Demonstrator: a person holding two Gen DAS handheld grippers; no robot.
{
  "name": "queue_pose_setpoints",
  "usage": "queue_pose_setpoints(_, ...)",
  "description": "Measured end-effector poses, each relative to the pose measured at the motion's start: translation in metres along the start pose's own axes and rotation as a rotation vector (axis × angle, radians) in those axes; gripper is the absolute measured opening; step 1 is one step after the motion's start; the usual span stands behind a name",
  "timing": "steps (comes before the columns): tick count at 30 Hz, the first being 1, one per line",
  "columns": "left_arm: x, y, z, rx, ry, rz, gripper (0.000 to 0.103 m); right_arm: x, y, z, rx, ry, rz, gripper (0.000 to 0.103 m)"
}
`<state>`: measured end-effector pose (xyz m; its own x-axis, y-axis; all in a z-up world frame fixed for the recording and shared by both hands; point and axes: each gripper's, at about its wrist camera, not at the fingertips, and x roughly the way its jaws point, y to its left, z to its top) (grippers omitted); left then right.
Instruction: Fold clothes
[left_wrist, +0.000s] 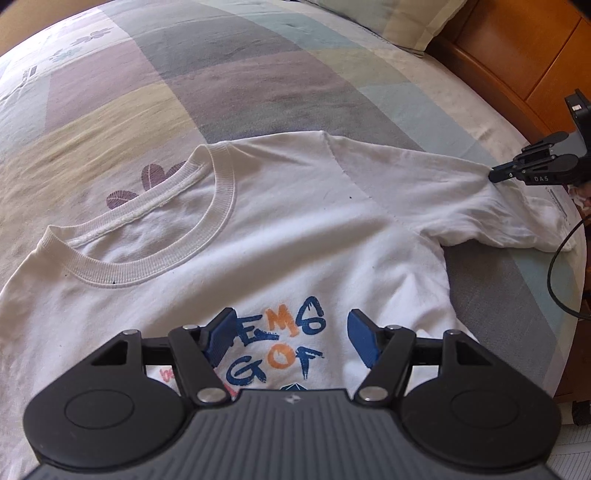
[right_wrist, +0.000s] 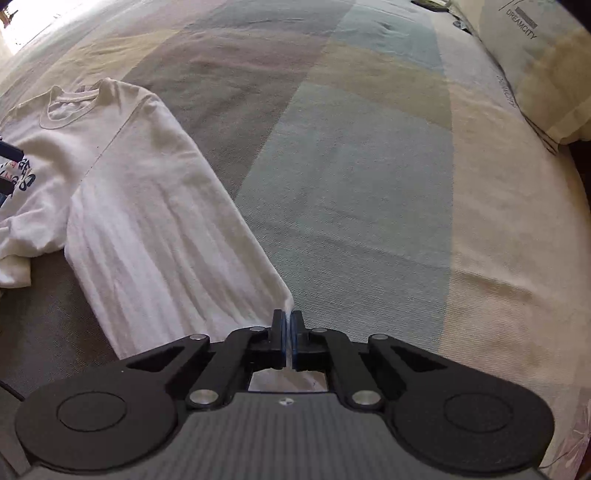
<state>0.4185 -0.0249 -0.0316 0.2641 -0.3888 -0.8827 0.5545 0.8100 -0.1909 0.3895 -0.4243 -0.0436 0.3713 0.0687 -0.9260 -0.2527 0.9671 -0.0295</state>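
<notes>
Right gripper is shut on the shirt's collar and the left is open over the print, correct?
Not the collar. The right wrist view shows the right gripper shut on the end of the sleeve. The left gripper is open over the print, as you said.

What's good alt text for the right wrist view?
The right claw is shut on the cuff corner of a white T-shirt's sleeve, which stretches away up and left to the shirt's collar. The T-shirt lies on a bedspread of pastel blocks, with a pillow at upper right.
</notes>
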Motion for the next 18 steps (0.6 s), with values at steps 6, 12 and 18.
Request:
queue_pose_setpoints(6,-0.009,0.002,-0.005,-0.006,-0.02,0.019,0.066,0.0,-0.017,0.004,0.198,-0.01,-0.134,0.013)
queue_pose_setpoints(12,-0.004,0.013,-0.015,-0.063,-0.016,0.042,0.066,-0.029,0.046,0.014,0.253,-0.14,-0.029,0.058)
queue_pose_setpoints(18,0.0,0.017,-0.024,-0.055,0.005,0.041,0.066,0.016,0.1,0.012,0.22,-0.074,-0.013,0.058)
